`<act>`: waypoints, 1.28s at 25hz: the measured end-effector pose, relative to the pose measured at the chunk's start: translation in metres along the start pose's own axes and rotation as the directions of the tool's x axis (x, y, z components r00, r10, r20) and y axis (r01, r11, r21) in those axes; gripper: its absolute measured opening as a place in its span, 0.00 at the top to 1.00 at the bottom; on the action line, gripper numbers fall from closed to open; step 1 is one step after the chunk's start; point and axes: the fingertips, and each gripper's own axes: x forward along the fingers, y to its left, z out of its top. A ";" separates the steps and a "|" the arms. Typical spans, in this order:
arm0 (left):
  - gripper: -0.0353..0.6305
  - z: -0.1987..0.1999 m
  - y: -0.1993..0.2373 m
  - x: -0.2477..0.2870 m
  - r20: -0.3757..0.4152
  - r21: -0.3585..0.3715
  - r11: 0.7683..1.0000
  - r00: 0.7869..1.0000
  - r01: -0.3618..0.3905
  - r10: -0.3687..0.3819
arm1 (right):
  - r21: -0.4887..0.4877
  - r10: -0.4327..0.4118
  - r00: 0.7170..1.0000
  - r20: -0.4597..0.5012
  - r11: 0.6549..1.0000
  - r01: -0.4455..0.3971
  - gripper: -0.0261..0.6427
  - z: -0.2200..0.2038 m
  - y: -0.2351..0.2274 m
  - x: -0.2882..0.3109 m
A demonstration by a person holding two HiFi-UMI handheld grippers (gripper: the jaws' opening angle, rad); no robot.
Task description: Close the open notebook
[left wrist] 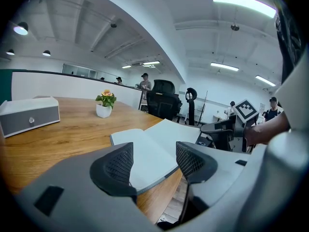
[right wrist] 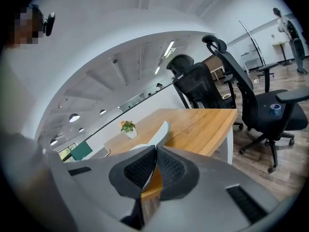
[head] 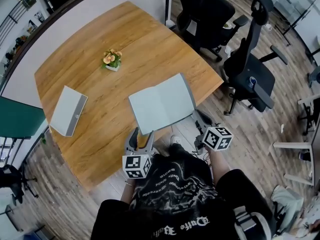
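Note:
The open notebook lies with pale blank pages at the front edge of the wooden table, and its right side is raised off the wood. My right gripper is shut on that right cover's edge; in the right gripper view the thin cover curves up out of the shut jaws. My left gripper hangs open just before the notebook's near left corner. In the left gripper view its jaws stand apart with nothing between them, and the left page lies beyond them.
A small potted plant stands mid-table, and a grey box lies at the left. Black office chairs crowd the floor to the right of the table. A white partition runs behind the table. People stand far off.

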 end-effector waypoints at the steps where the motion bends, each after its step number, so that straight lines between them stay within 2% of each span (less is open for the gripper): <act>1: 0.50 0.000 0.001 -0.001 0.002 -0.002 1.000 1.000 0.000 0.000 | -0.026 0.005 1.000 0.002 1.000 -0.005 0.93 0.001 0.005 -0.001; 6: 0.50 -0.003 0.008 -0.007 0.008 -0.002 1.000 1.000 0.005 -0.005 | -0.183 0.023 1.000 -0.006 0.983 -0.023 0.93 0.003 0.030 -0.003; 14: 0.50 -0.004 0.015 -0.015 0.009 0.005 1.000 1.000 0.021 -0.021 | -0.275 0.057 0.998 0.000 0.960 -0.055 0.93 0.005 0.063 -0.005; 21: 0.50 -0.006 0.025 -0.024 0.021 -0.001 1.000 0.999 0.023 -0.023 | -0.402 0.078 0.997 -0.022 0.912 -0.080 0.93 -0.002 0.092 -0.005; 26: 0.51 -0.005 0.027 -0.027 0.028 -0.002 1.000 0.999 0.026 -0.026 | -0.498 0.091 0.995 -0.049 0.861 -0.103 0.93 -0.003 0.111 -0.003; 32: 0.51 -0.007 0.030 -0.029 0.031 -0.006 1.000 0.999 0.026 -0.026 | -0.558 0.114 0.990 -0.082 0.818 -0.141 0.93 -0.013 0.132 0.001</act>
